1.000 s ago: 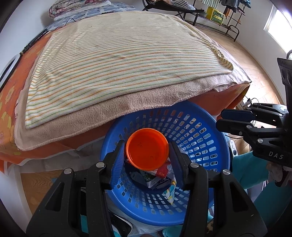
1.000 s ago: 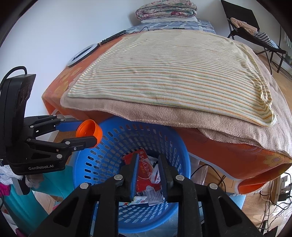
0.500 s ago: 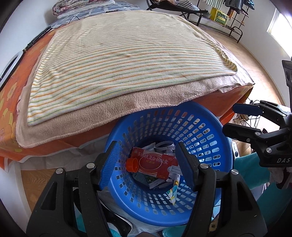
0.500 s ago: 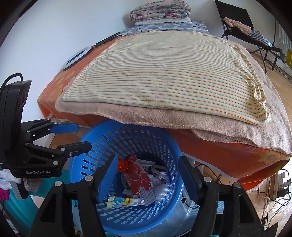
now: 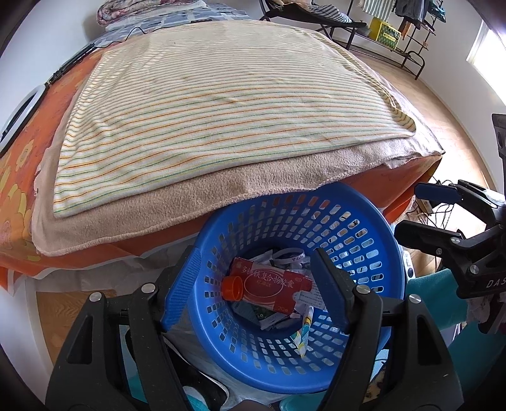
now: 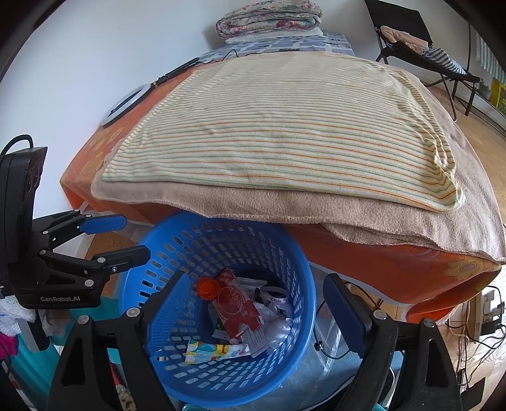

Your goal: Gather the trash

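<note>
A blue perforated basket (image 5: 373, 227) (image 6: 177, 234) stands at the foot of the bed. Inside lie a small orange cup (image 5: 232, 287) (image 6: 207, 287), a red carton (image 5: 272, 283) (image 6: 235, 308), a striped wrapper (image 6: 215, 349) and crumpled papers. My left gripper (image 5: 257, 284) is open and empty above the basket's near rim; it also shows in the right wrist view (image 6: 126, 235). My right gripper (image 6: 256, 309) is open and empty over the basket; it also shows in the left wrist view (image 5: 423, 211).
The bed, with a striped cloth (image 5: 221, 104) over a beige blanket (image 5: 253, 177) and orange sheet, overhangs the basket's far rim. Folded bedding (image 6: 268, 19) lies at the head. A folding chair (image 6: 420, 47) stands beyond. Cables (image 6: 480, 319) lie on the floor at right.
My left gripper opened and dropped the orange cup into the basket. My right gripper opened and dropped the red carton there. Both now hang open above it.
</note>
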`<state>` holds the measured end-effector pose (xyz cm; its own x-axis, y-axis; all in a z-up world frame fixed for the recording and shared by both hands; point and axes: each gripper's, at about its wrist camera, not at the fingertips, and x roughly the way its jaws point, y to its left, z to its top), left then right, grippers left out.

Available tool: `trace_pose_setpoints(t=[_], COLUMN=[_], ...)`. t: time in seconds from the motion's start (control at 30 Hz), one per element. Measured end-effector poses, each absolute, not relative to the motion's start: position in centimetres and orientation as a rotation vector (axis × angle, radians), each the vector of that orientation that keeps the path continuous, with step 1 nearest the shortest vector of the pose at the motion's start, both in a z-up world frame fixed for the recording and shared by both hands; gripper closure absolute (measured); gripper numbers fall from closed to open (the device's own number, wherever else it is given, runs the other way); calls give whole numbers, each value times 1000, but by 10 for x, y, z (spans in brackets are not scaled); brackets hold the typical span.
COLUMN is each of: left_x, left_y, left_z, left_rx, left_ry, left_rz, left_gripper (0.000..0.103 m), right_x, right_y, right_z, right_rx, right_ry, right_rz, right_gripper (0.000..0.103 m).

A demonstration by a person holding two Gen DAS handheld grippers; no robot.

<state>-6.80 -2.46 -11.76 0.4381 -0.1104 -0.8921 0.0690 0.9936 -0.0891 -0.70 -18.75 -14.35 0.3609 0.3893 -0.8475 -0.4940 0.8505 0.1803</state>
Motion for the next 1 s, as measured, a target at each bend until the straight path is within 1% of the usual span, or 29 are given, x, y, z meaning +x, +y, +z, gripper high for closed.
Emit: trace_pose_setpoints(t=[0.53,0.73,1.0], left_x=[-60,-54,-42], left_y=[-14,-10,-1], left_z=[-105,-86,-57], left_rx=[-64,-70,-66], left_ry=[1105,1072,1015], left_rz=[-80,-72,-49], left_gripper=[28,28,28], right_x=[-1,6,18], right_y=[-188,-184,-180], right_z=[-128,-112,-81], right_rx=[-88,-83,-75], right_ry=[1029,1001,928], right_rz=[554,553,554], right_gripper=[9,7,3])
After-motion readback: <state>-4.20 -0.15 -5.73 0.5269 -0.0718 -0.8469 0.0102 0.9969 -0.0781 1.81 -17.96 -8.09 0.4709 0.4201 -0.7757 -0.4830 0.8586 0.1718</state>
